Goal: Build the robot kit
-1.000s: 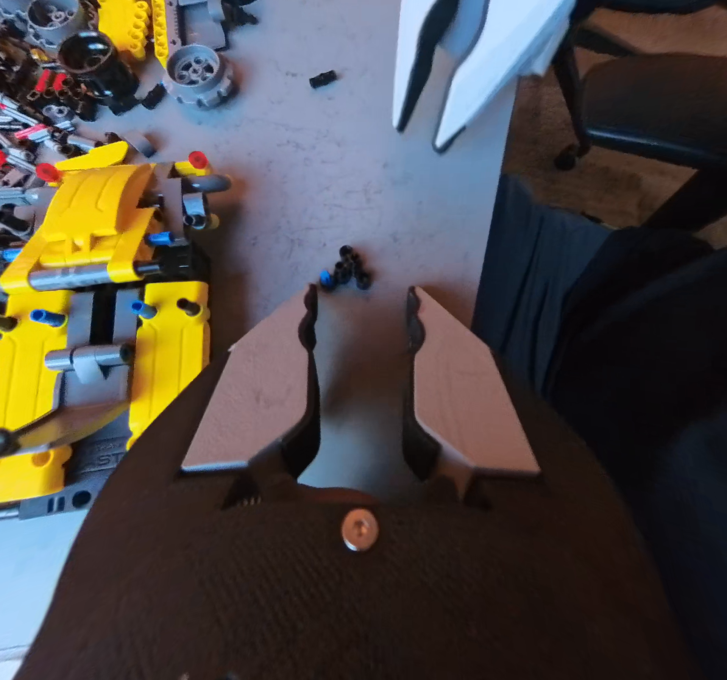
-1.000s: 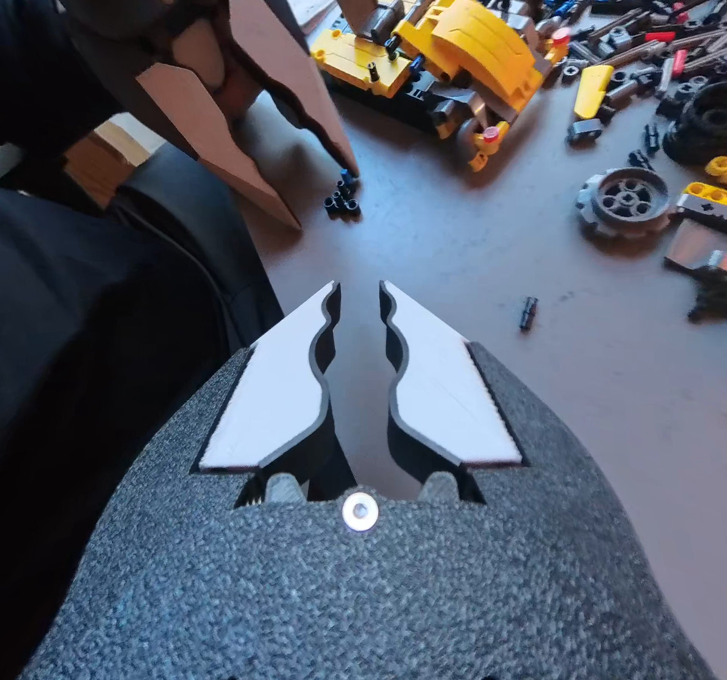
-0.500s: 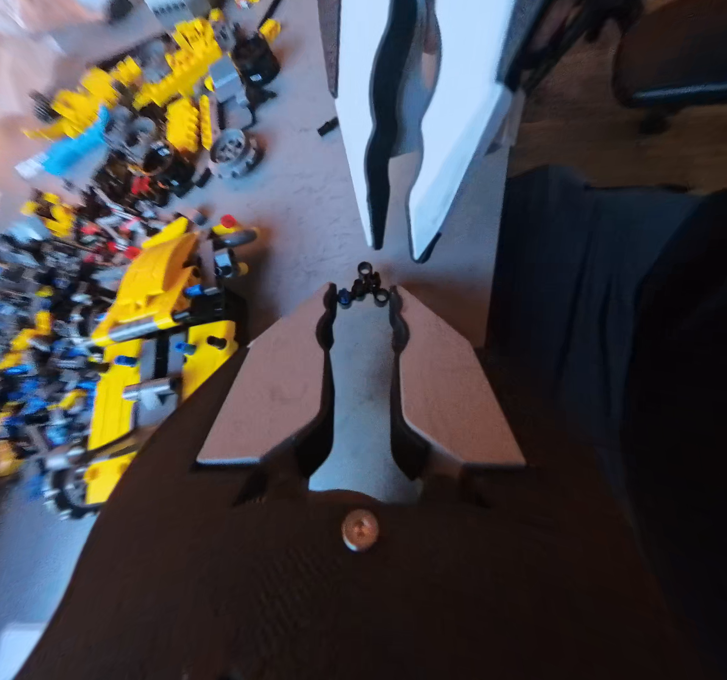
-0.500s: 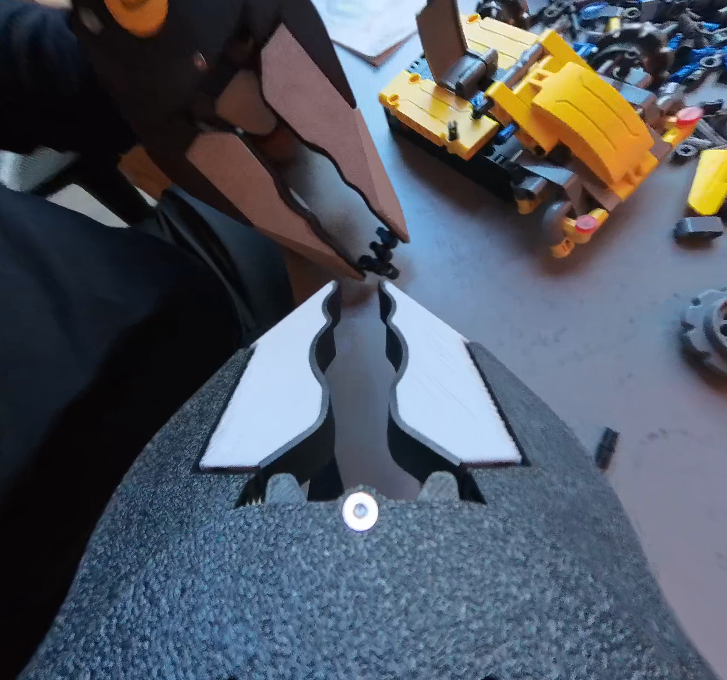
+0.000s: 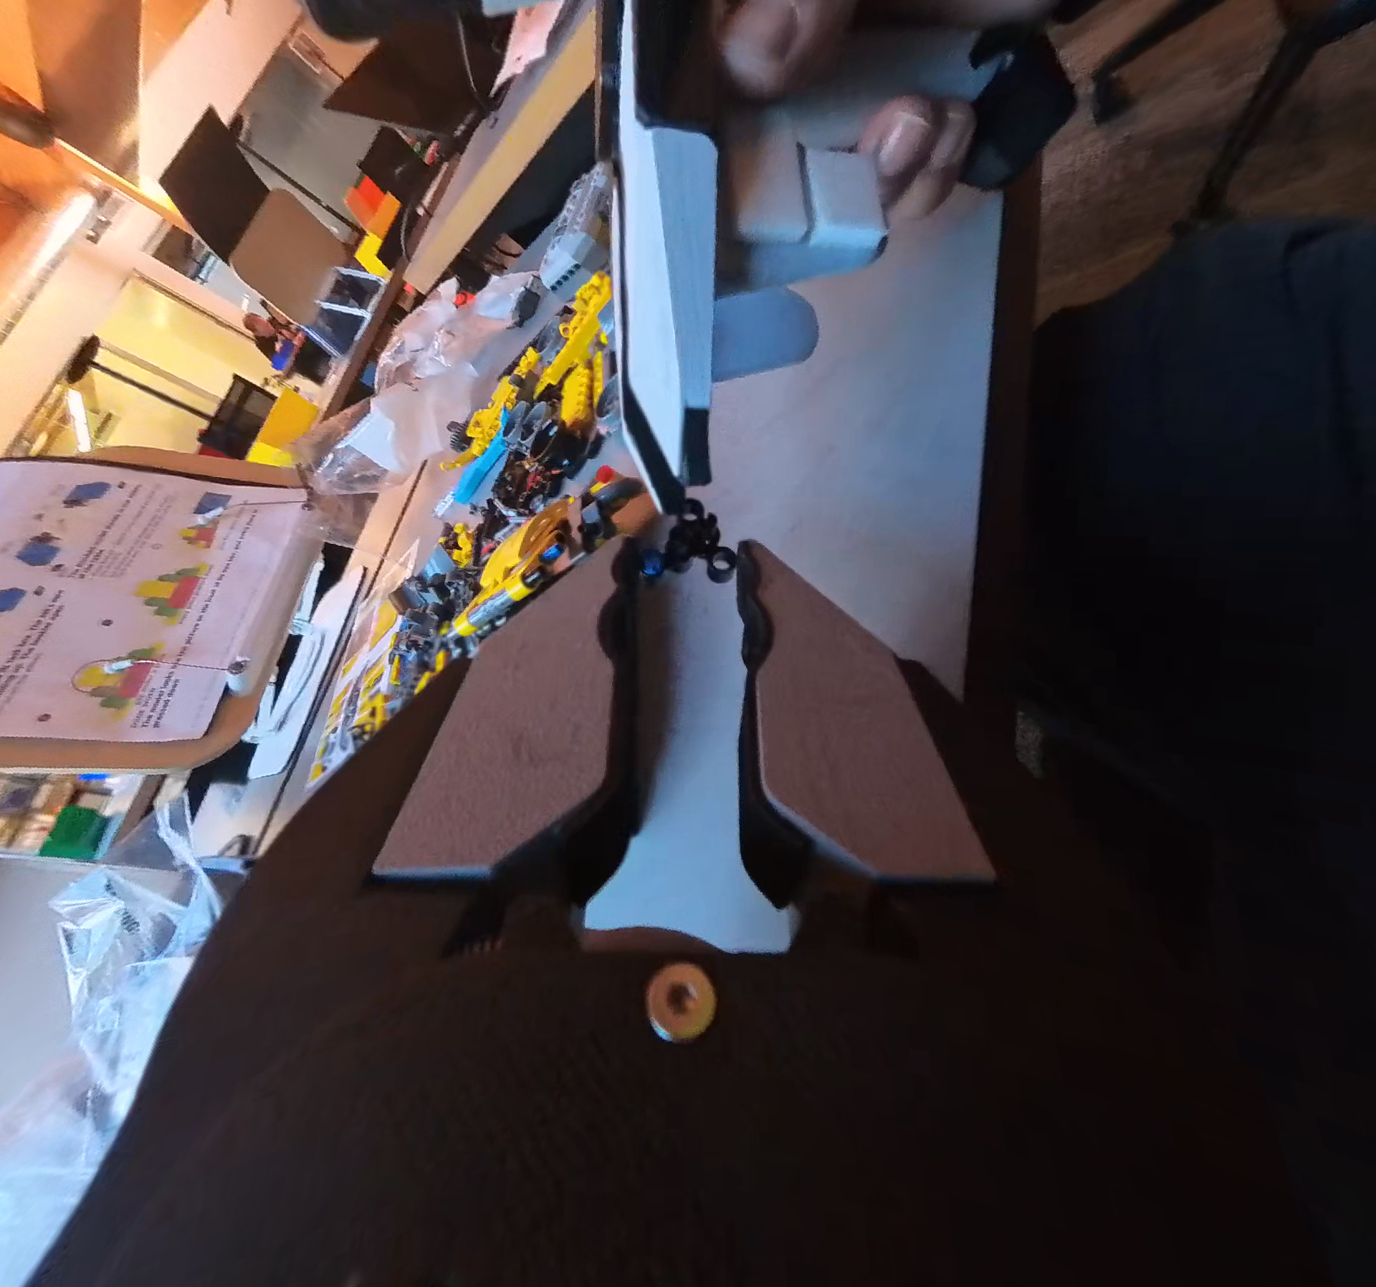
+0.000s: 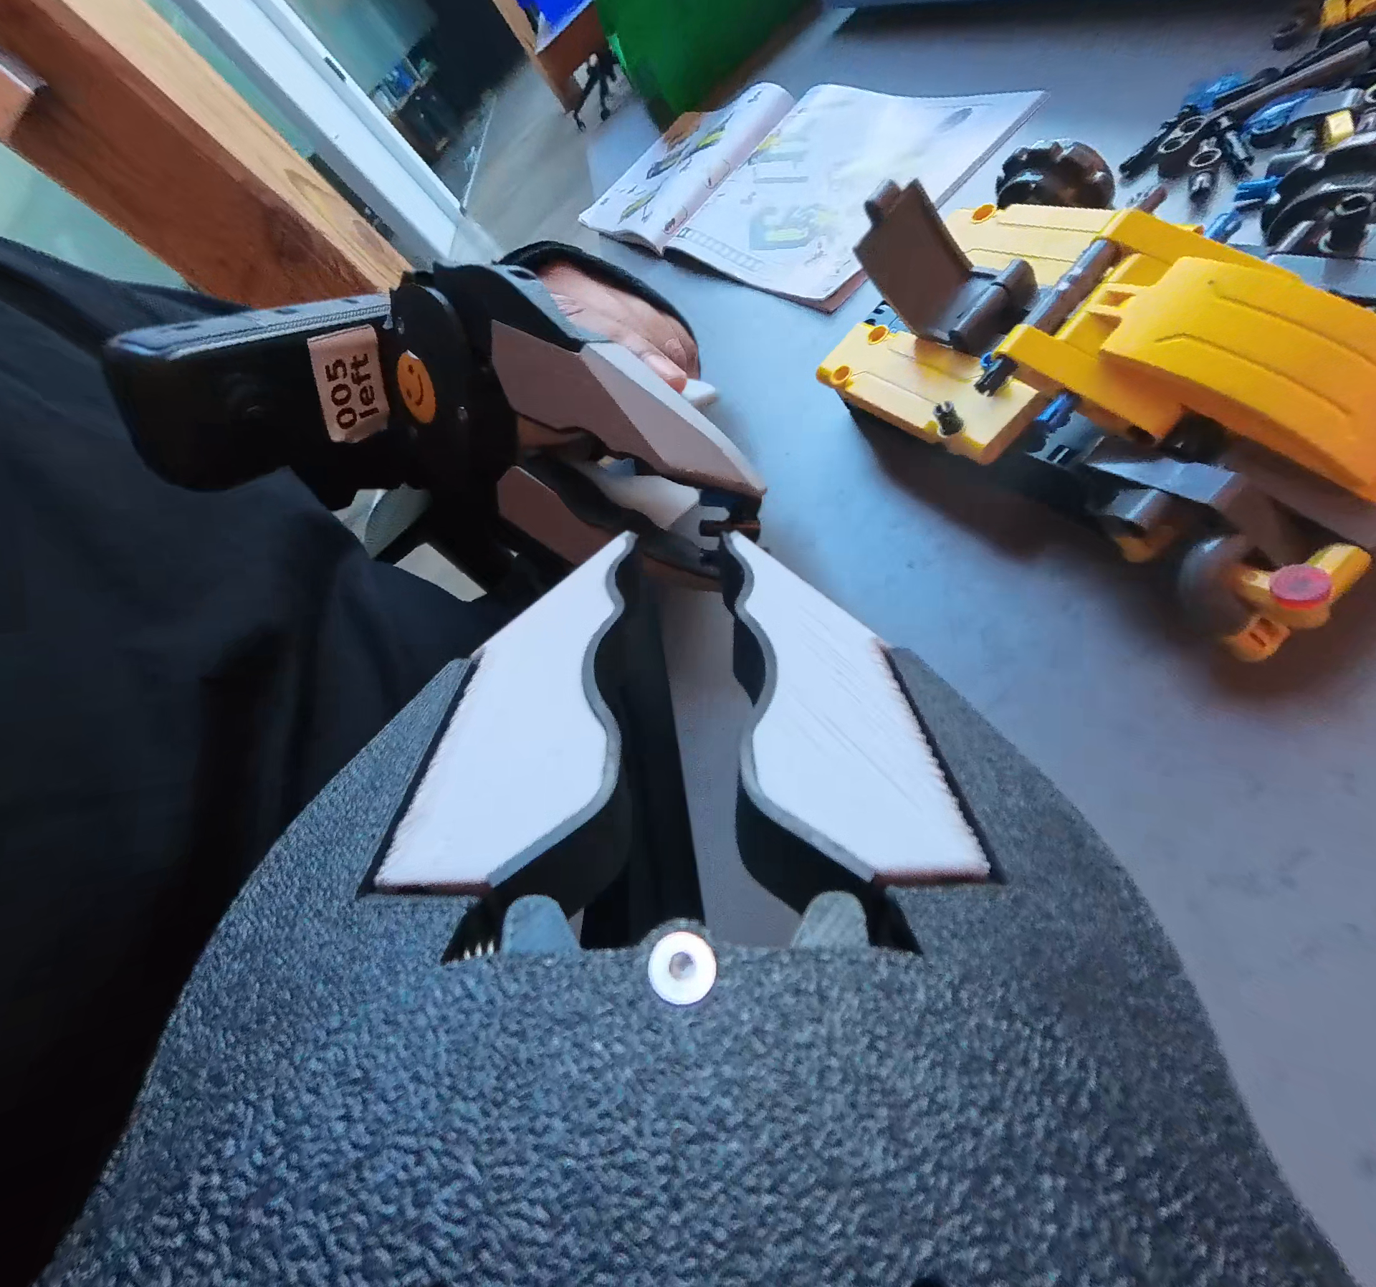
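A small cluster of black pins with one blue pin (image 5: 696, 544) sits between the tips of my left gripper (image 5: 689, 562), whose brown fingers are closed in on it from both sides. The left gripper is rolled on its side near the table's edge. My right gripper (image 6: 681, 544) has white fingers a narrow gap apart with nothing between them. Its tips are right at the left gripper's tips (image 6: 733, 507) and the cluster (image 6: 726, 518). In the left wrist view the right gripper (image 5: 681, 481) comes in edge-on and touches the cluster.
A half-built yellow vehicle model (image 6: 1154, 358) stands on the grey table (image 6: 1042, 730), with an open instruction booklet (image 6: 804, 186) behind it and loose parts (image 6: 1266, 134) beyond. A board with a printed sheet (image 5: 112, 611) and plastic bags (image 5: 134, 938) lie farther off. A person's dark clothing borders the table edge (image 5: 990, 432). The tips of both grippers are at nearly the same place.
The left gripper has narrowed onto the pin cluster and rolled onto its side with it. The right gripper has moved in until its tips meet the left gripper's tips.
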Demonstrator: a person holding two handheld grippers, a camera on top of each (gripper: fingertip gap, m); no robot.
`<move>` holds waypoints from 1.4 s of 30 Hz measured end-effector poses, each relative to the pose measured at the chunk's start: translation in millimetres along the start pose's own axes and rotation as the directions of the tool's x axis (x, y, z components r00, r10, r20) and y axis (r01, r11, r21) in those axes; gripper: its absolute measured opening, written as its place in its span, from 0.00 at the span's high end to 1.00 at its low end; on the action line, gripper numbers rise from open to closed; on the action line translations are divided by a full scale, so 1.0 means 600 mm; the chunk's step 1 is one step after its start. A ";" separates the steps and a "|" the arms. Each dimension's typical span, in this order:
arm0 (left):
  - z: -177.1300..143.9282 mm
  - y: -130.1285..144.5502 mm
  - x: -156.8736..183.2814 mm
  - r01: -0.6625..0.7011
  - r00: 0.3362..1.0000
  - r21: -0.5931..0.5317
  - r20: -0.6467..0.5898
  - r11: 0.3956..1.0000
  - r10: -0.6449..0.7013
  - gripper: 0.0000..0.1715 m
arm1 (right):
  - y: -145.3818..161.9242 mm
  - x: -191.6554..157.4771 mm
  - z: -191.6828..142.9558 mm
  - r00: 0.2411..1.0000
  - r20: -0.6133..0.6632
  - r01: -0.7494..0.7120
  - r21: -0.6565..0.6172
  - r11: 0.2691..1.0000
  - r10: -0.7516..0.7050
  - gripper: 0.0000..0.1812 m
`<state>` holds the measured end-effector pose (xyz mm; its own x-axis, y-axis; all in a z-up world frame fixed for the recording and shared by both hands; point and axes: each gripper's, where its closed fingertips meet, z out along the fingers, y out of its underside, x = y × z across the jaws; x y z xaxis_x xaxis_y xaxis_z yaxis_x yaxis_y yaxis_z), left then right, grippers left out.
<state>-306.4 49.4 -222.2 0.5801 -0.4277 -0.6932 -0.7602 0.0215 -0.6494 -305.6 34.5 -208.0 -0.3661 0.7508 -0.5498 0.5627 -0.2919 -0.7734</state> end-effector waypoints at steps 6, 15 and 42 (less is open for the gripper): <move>-0.007 0.017 -0.033 -0.050 0.993 0.023 0.104 0.998 0.048 0.87 | -0.011 0.013 0.008 1.000 -0.001 -0.002 0.007 1.000 0.002 0.88; -0.007 0.022 -0.055 -0.061 0.986 0.041 0.157 0.997 0.054 0.87 | -0.033 0.029 0.014 1.000 -0.003 0.029 0.033 0.999 -0.029 0.88; -0.012 0.014 -0.057 -0.087 0.977 0.072 0.200 0.994 0.071 0.82 | -0.032 0.086 -0.012 0.495 -0.436 0.647 -0.391 0.654 -0.751 0.96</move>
<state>-334.5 57.7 -201.6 0.5714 -0.2357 -0.7861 -0.7847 0.1236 -0.6075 -329.8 83.2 -219.2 -0.2805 0.8498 0.4463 0.4212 0.5268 -0.7383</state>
